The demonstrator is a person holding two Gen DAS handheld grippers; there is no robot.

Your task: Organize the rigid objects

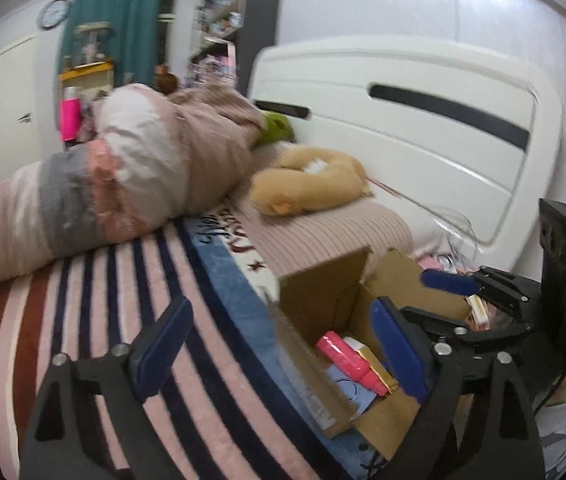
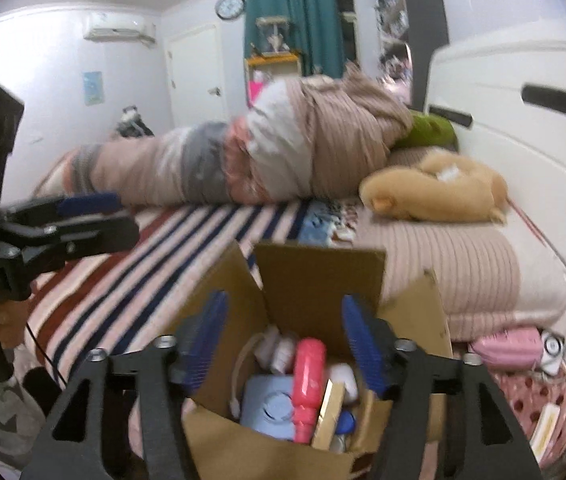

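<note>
- The open brown cardboard box (image 2: 319,280) sits on the near edge of the bed with the striped pink, navy and red blanket (image 2: 155,240), flaps up, already holding several items.
- Inside lie a pink plastic bottle (image 2: 307,380), a pale blue flat gadget (image 2: 267,404) to its left, a gold-edged slim box (image 2: 329,412) to its right, and some white pieces behind.
- The right gripper (image 2: 285,344) hangs directly over the box mouth, jaws spread wide and holding nothing.
- The pink bottle lies just below and between those jaws, its long axis running near to far, roughly in line with the fingers, so a grasp across its width looks straightforward.
- The left gripper (image 1: 279,348) is off to the left over the blanket, jaws equally wide and empty; the box lies to its right.
- The right gripper is clearly the nearer one to the box contents.
</note>
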